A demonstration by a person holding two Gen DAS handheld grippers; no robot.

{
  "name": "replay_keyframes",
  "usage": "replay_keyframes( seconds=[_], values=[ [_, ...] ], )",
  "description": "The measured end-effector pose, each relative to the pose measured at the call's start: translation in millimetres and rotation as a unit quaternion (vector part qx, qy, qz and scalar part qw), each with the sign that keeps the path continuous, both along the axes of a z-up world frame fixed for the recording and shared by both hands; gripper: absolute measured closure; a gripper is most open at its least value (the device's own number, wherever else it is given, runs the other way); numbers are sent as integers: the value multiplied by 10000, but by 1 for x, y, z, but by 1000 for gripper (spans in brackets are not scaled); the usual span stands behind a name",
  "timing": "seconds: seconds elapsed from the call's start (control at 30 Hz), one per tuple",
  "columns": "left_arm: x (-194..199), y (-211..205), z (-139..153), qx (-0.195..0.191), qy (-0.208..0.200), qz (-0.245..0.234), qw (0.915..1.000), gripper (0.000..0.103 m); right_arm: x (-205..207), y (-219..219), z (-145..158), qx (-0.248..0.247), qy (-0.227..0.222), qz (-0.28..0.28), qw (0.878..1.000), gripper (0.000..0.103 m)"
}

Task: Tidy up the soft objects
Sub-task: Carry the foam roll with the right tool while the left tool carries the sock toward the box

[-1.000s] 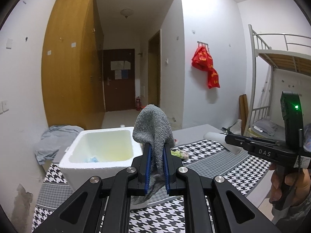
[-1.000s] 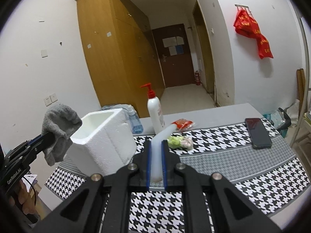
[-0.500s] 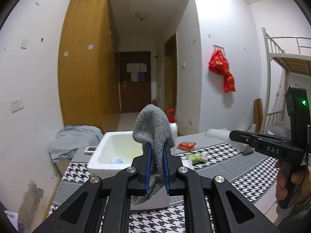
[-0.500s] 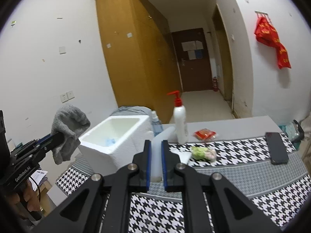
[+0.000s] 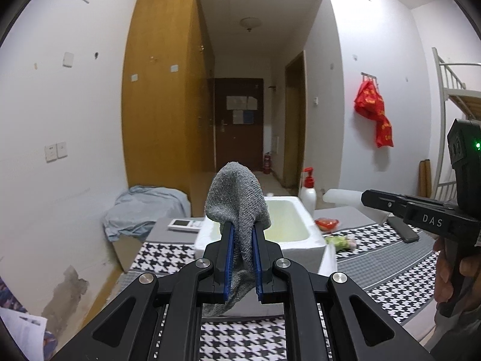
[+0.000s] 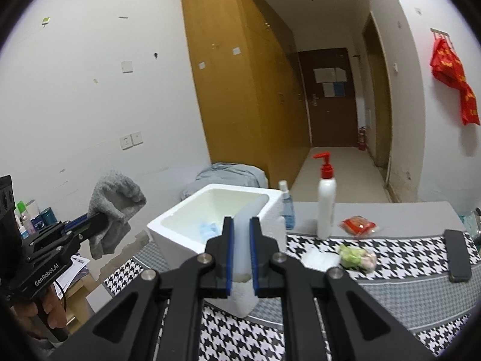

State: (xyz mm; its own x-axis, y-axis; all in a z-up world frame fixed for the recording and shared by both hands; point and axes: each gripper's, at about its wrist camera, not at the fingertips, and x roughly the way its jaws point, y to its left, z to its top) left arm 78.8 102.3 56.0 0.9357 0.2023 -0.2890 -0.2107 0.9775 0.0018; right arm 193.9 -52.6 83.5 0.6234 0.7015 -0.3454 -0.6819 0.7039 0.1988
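1. Cloth first: your left gripper [image 5: 242, 234] is clenched on a grey knitted cloth [image 5: 237, 198], which bulges over the fingertips and hangs down between the blue pads [image 5: 227, 258].
2. Your right gripper [image 6: 241, 231] is clamped on a white foam strip [image 6: 242, 243] that sticks up past the tips.
3. Just beyond both, at 12 o'clock, the white foam box [image 6: 168, 228] stands open on the houndstooth table cover [image 6: 399, 252], with something pale blue [image 6: 209, 228] inside.
4. At 2 o'clock from the right gripper lie a small green-and-pink soft toy [image 6: 357, 257] and a red packet [image 6: 359, 225]; a pump bottle [image 6: 326, 204] stands behind them.
5. Farther right lies a dark phone [image 6: 458, 255].
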Motion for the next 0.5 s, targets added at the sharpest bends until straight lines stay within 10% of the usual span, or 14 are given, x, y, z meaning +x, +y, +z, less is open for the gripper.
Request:
replay_keyframes(
  seconds=[0.5],
  values=[
    [-10, 22, -9, -150, 62, 347, 9993, 91, 5, 49, 0, -179, -8, 435, 9989, 91]
  ],
)
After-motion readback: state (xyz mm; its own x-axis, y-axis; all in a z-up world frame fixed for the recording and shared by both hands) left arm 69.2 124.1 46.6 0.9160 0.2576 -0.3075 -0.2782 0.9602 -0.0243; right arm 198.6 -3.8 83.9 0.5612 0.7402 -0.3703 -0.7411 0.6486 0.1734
